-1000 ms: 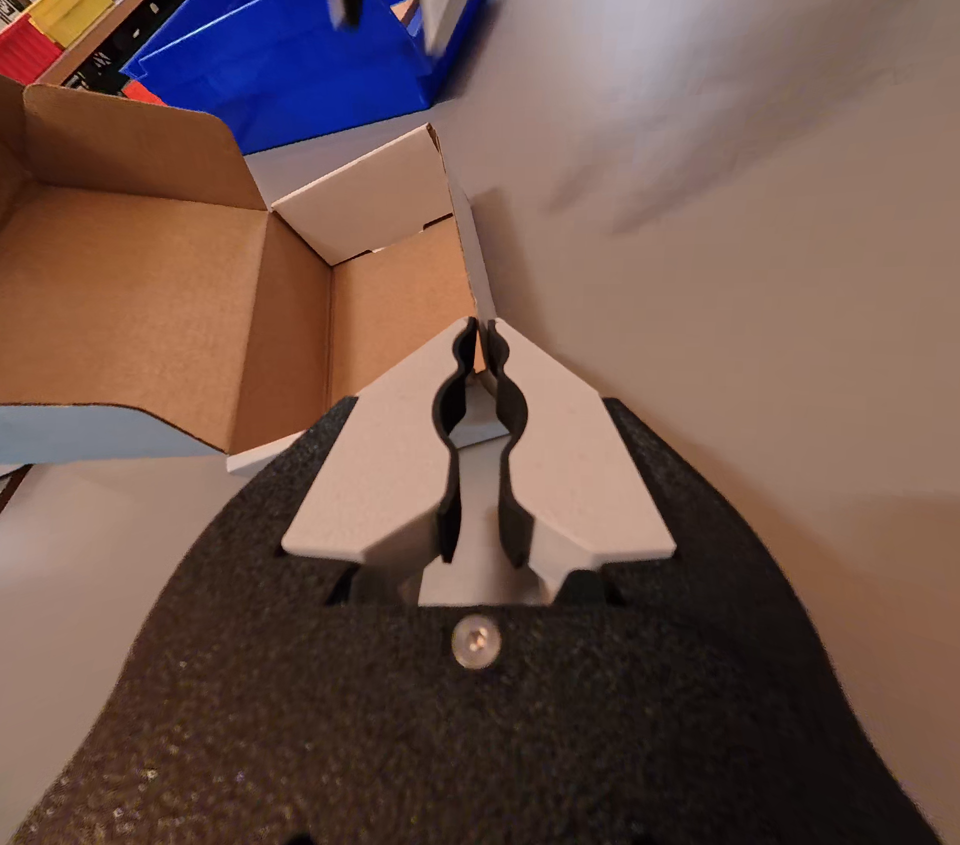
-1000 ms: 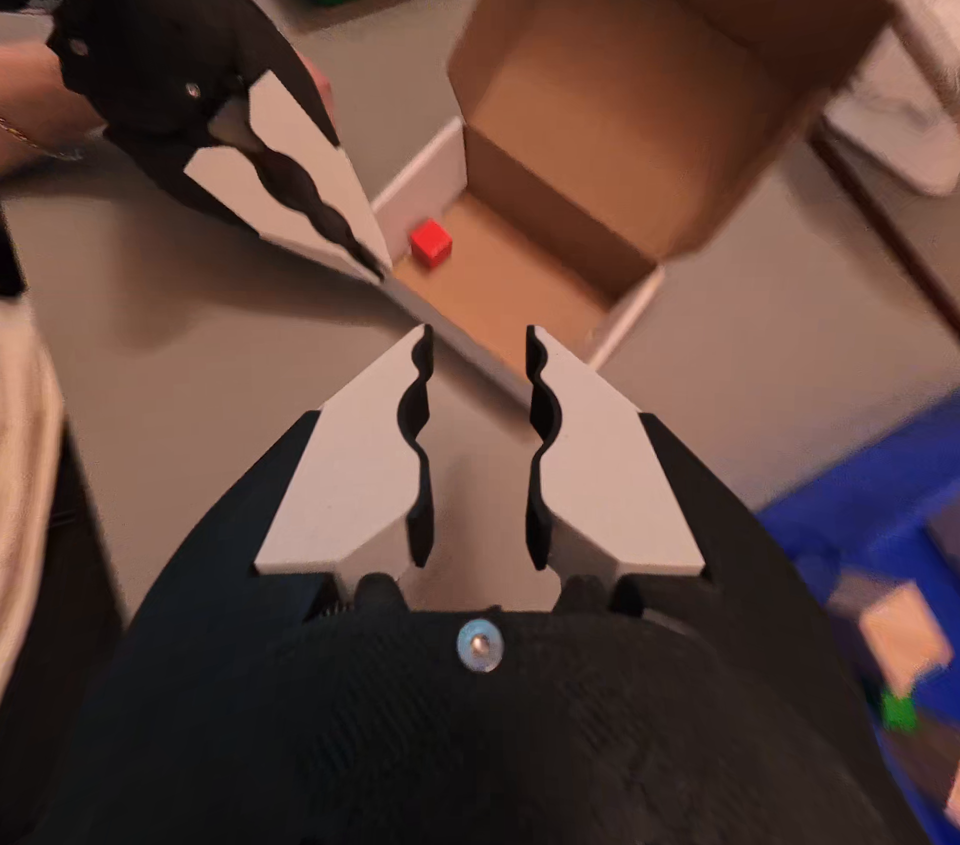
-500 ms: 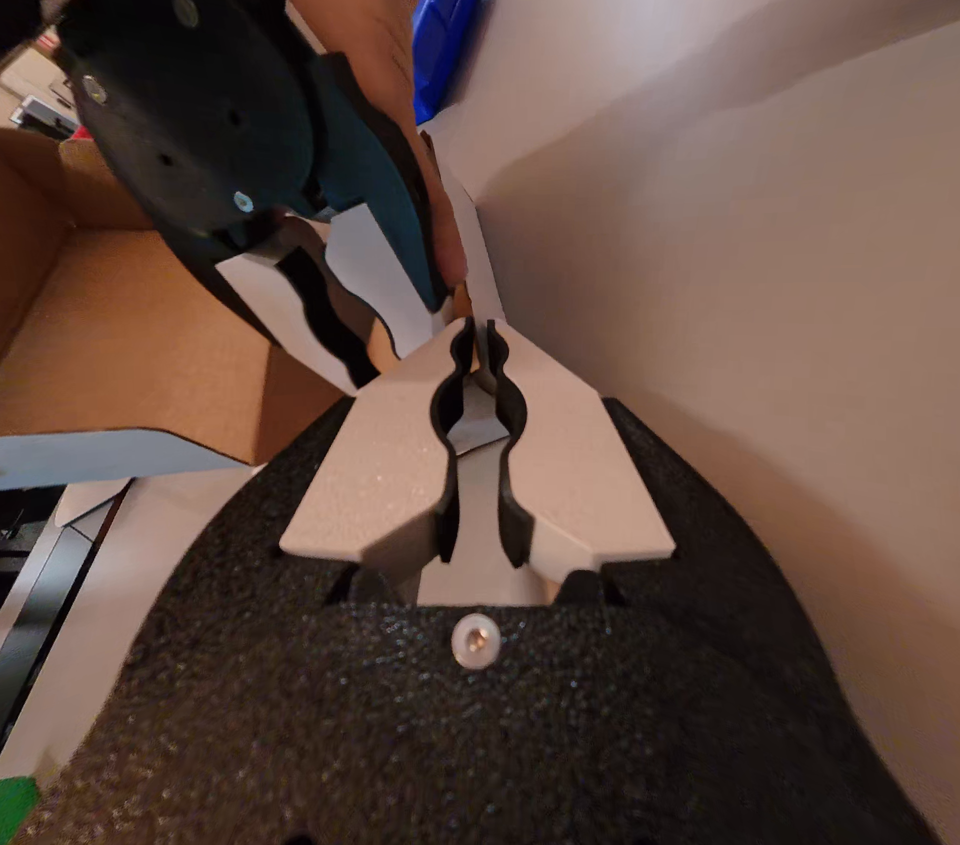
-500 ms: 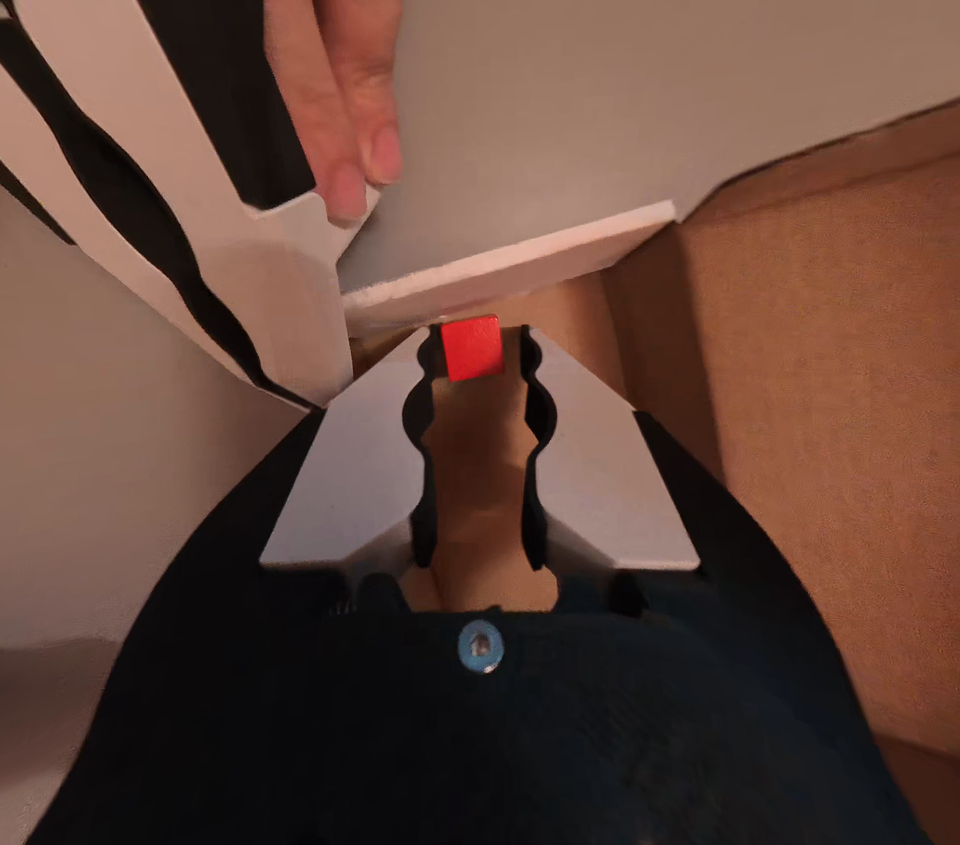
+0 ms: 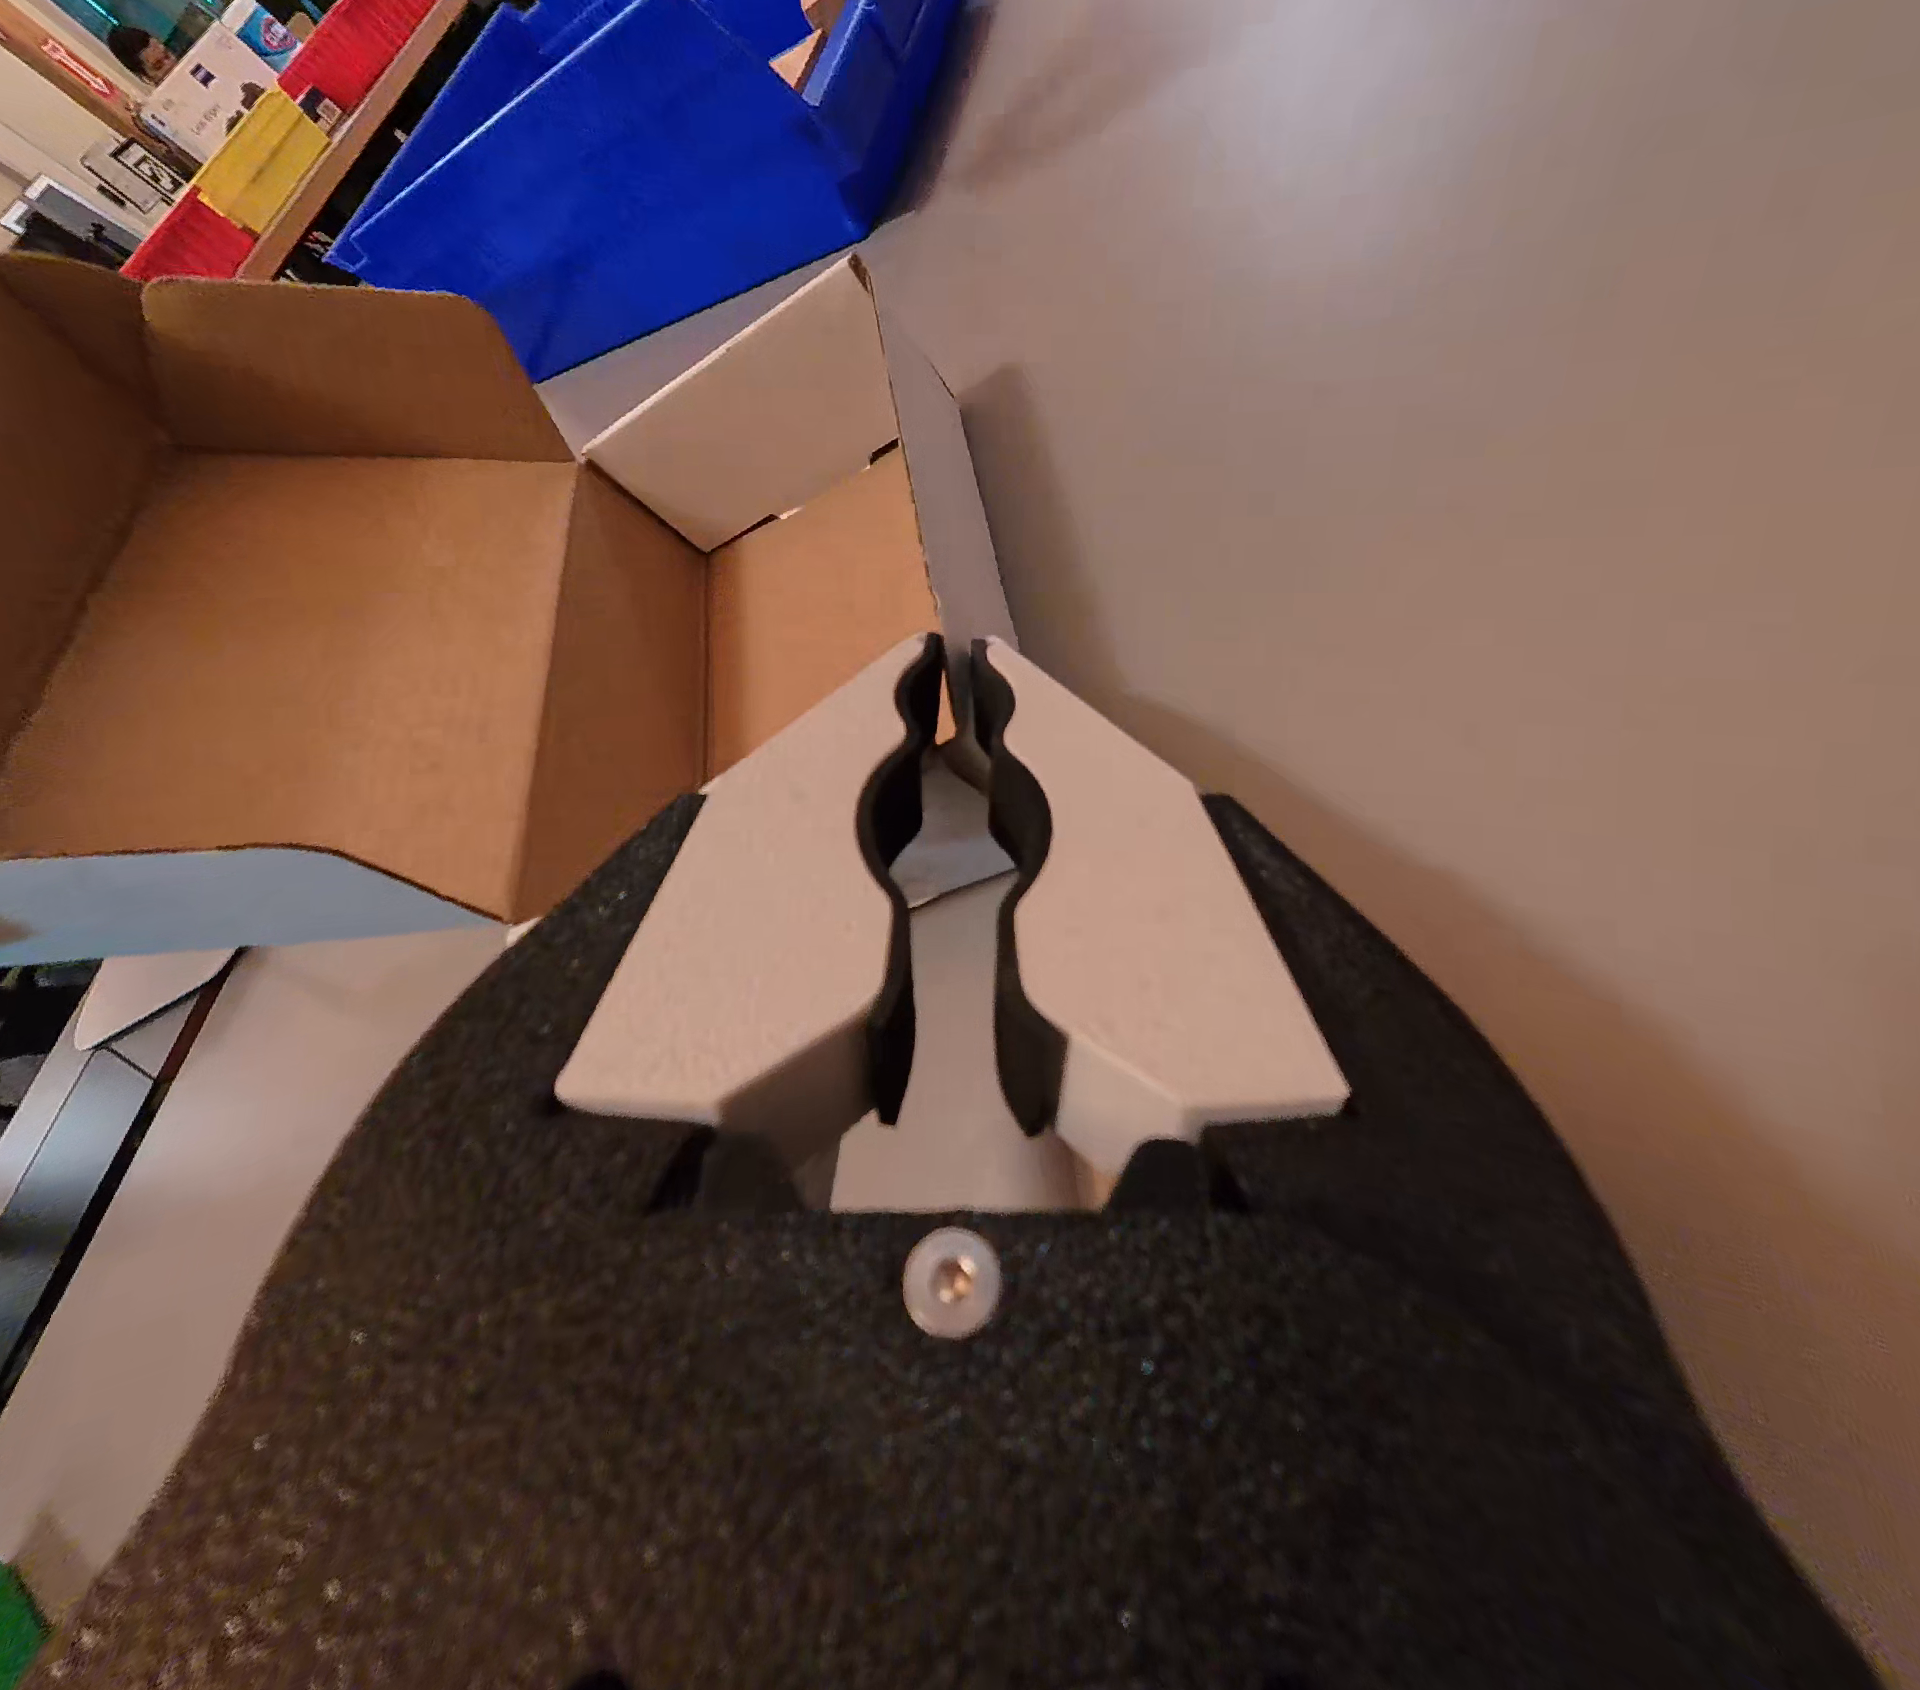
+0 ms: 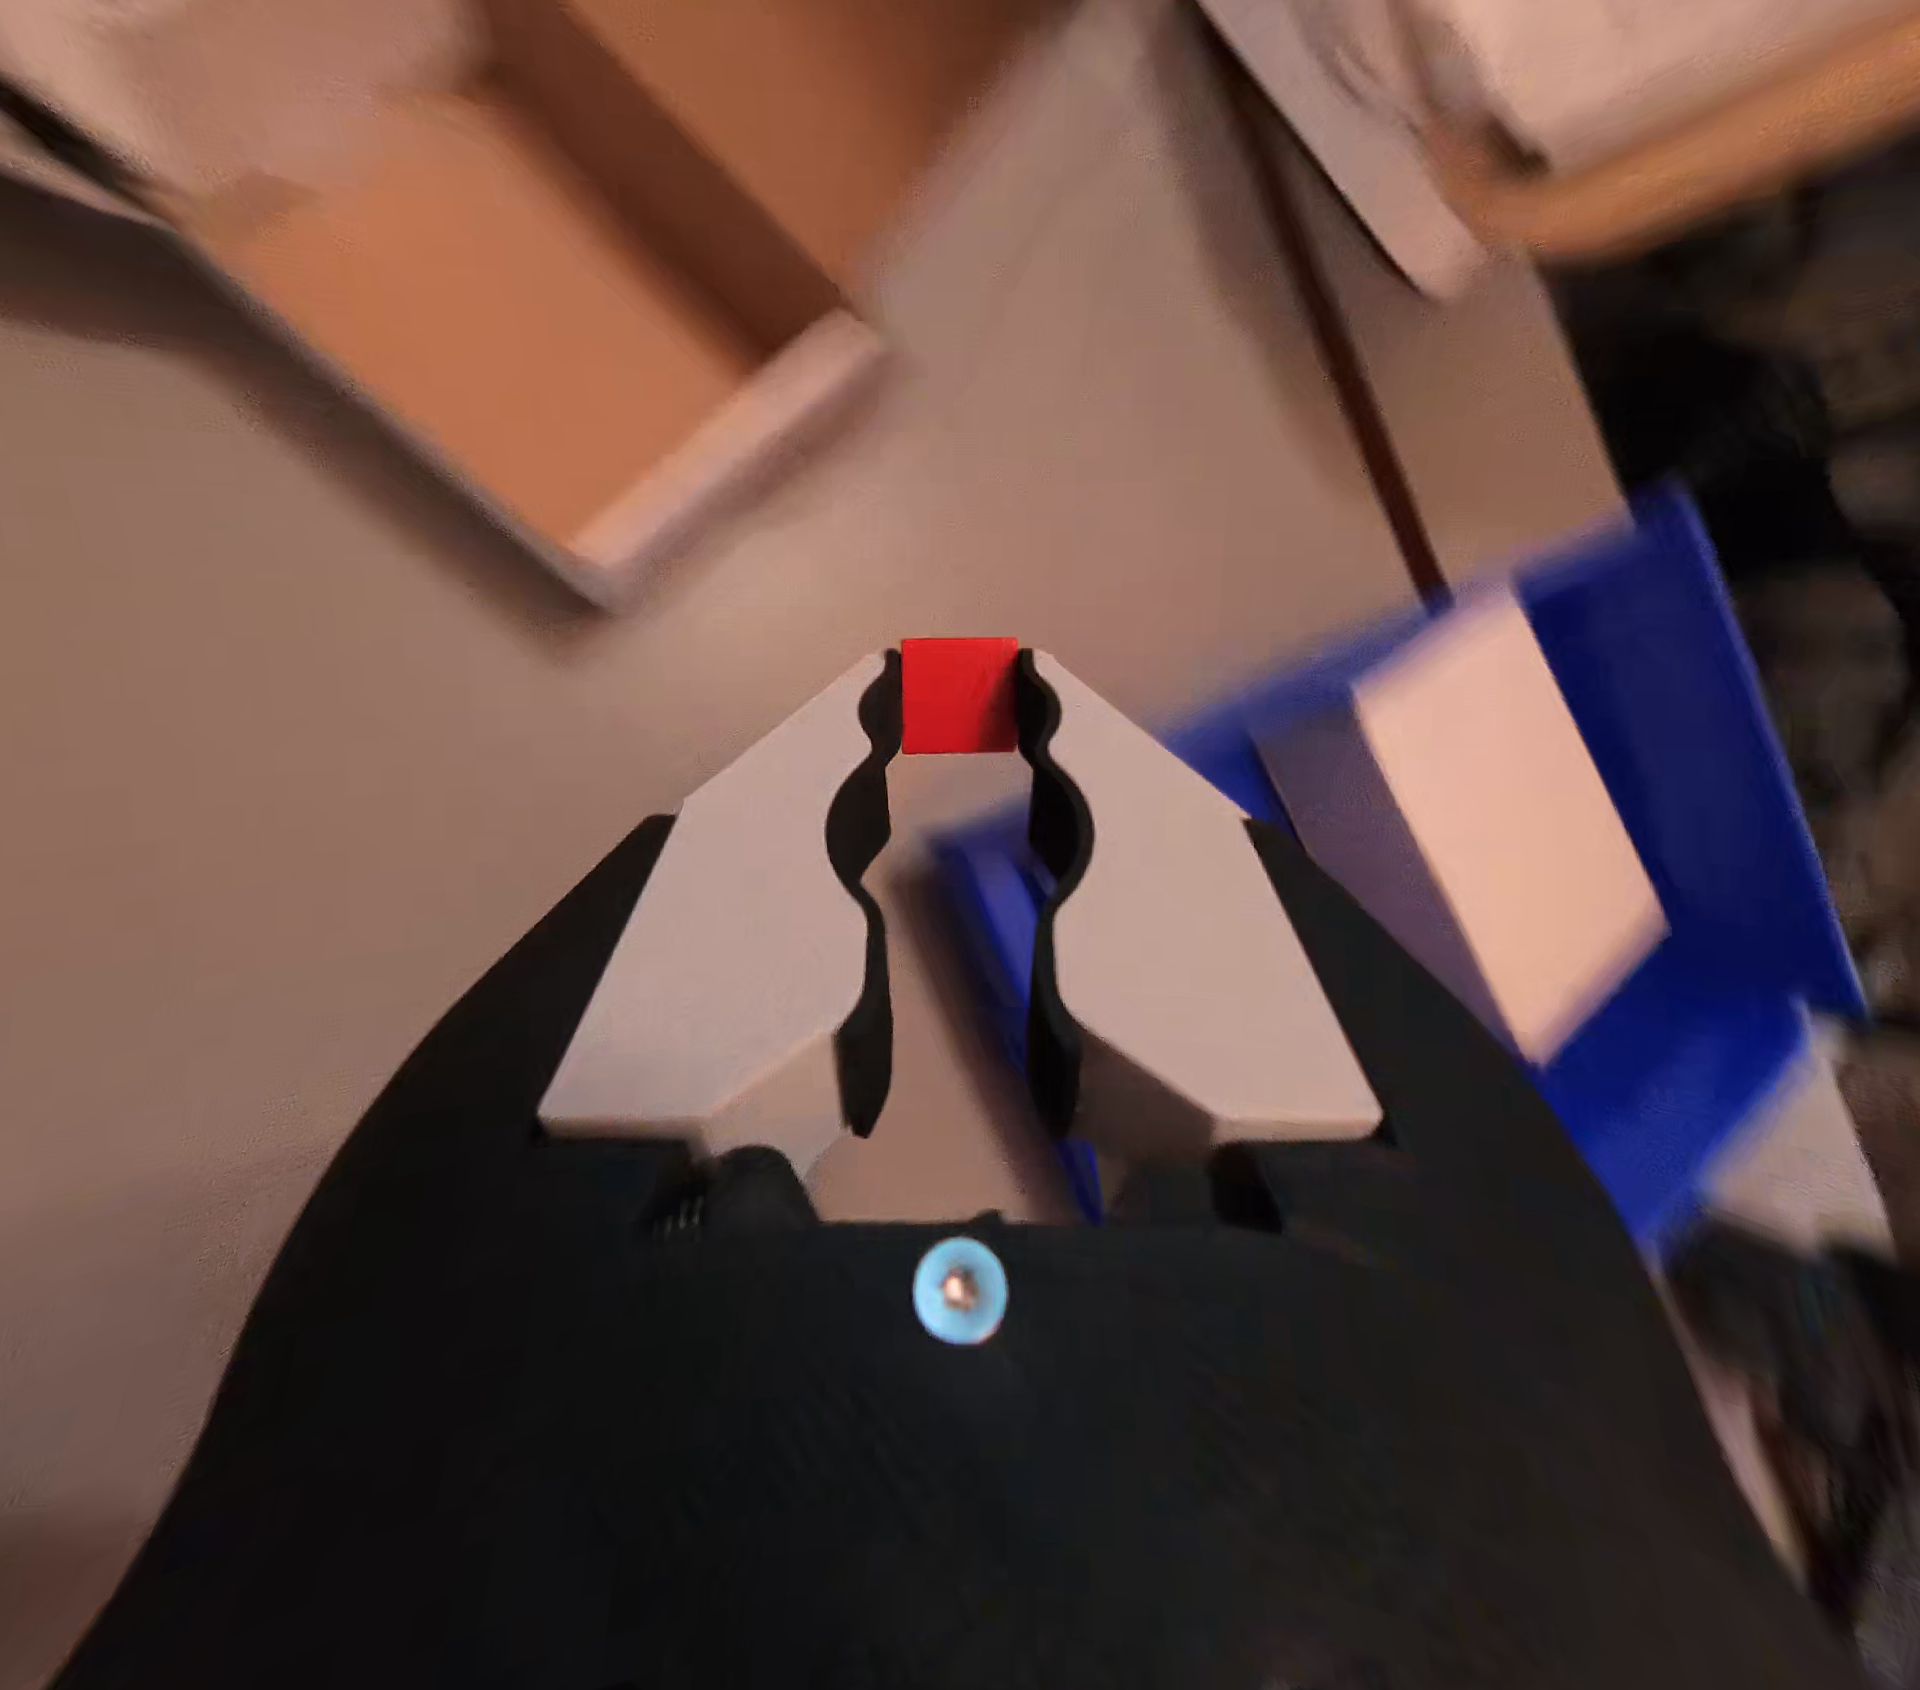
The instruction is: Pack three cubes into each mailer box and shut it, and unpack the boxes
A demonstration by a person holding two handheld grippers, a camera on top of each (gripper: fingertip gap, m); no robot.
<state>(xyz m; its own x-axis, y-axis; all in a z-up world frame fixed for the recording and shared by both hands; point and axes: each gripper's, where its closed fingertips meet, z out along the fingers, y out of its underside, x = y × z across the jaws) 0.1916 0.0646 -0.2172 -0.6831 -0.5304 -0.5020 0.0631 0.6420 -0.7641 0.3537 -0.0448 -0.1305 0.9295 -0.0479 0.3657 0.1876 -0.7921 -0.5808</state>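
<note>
An open mailer box point(image 5: 343, 664), brown inside and white outside, lies on the grey table with its lid back. My left gripper point(image 5: 956, 653) is shut on the box's white front wall point(image 5: 940, 497) at its near corner. In the blurred right wrist view my right gripper point(image 6: 956, 674) is shut on a small red cube point(image 6: 956, 695) and holds it above the table, between the box point(image 6: 499, 310) and a blue bin point(image 6: 1621, 809). No cube shows inside the box in either view.
Blue bins point(image 5: 644, 113) stand just behind the box; one holds a pale block point(image 6: 1496, 819). Red and yellow bins point(image 5: 260, 154) sit on a shelf at the far left. The table edge point(image 5: 156, 1058) runs at the lower left. Bare grey table point(image 5: 1455, 497) lies to the right.
My right gripper closed on the red cube inside the box and lifted it out toward the blue bin. My left gripper kept its grip on the box wall.
</note>
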